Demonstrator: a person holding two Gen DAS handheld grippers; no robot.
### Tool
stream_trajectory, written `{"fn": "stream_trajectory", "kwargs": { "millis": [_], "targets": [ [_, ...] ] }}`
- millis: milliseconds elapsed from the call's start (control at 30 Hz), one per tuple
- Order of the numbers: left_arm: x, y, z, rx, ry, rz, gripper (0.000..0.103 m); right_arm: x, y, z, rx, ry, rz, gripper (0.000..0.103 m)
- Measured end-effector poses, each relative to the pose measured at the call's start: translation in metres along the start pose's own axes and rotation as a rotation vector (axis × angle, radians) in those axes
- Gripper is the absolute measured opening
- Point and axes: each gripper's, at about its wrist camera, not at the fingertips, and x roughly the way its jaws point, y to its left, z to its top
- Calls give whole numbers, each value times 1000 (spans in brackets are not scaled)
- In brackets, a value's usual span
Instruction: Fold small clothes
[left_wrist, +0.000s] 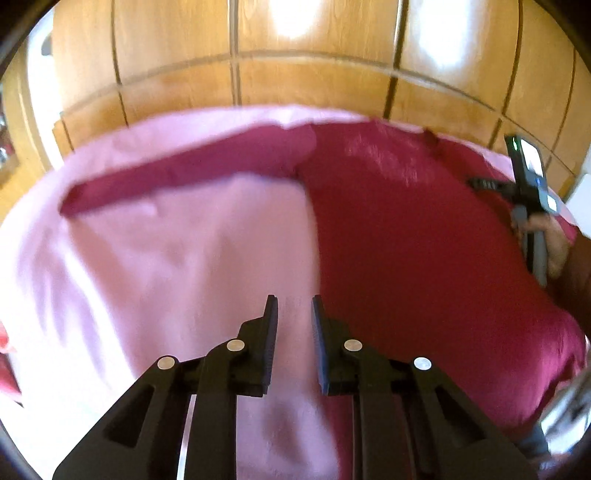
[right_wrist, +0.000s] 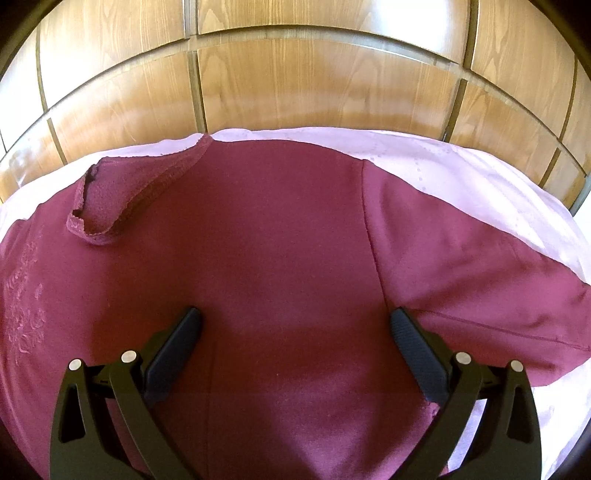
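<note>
A maroon top (right_wrist: 280, 236) is seen spread flat on a pink sheet (left_wrist: 155, 266), and every place here is given relative to that top. In the left wrist view, which is blurred, one long sleeve (left_wrist: 177, 173) is stretched out to the left of the body across the sheet, its cuff farthest from the body. The left gripper (left_wrist: 294, 314) is held above the sheet just beside the top's left edge; its jaws are parted by a narrow gap, and nothing is held between them. At the top's far right edge in that view, the right gripper (left_wrist: 480, 182) is seen from outside, with a hand (left_wrist: 554, 243) on its handle. In the right wrist view, an embroidered pattern (right_wrist: 26, 295) is visible at the left, and the neckline (right_wrist: 110, 199) lies toward the upper left. The right gripper (right_wrist: 295, 325) is held over the body, its jaws spread wide, with nothing gripped. To the right, the other sleeve (right_wrist: 480, 280) is laid outward beyond the shoulder seam. Behind the top, wooden panels (right_wrist: 295, 74) are seen.
</note>
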Motion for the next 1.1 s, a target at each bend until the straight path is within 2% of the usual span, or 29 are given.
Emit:
{"fn": "stream_trajectory", "kwargs": {
  "millis": [100,133,167,200,300,433,600,767,933,1100],
  "targets": [
    [-8,-12,16,-1,-54,36,19,-1,1,0,-3,-1,-3,101],
    [-11,-18,20,5,-65,37,26,-1,1,0,-4,-1,-4,101],
    [-12,-24,23,15,-79,43,41,-2,0,-1,-4,-1,-5,101],
    [-14,-29,25,24,-99,58,52,-3,0,-1,-6,1,-6,101],
    [-22,-50,29,81,-154,93,60,-6,3,-1,-20,13,-23,101],
    [-22,-62,31,103,-158,84,62,-24,6,-3,-74,58,-57,101],
    [-21,-72,30,121,-155,61,62,-71,0,-27,-118,74,33,101],
    [-21,-76,27,119,-159,63,62,-106,-14,-64,-89,78,99,101],
    [-18,-79,26,117,-152,91,62,-105,-27,-107,-25,102,60,101],
    [-13,-91,28,139,-160,107,62,-110,-39,-129,64,0,75,101]
  ]
}}
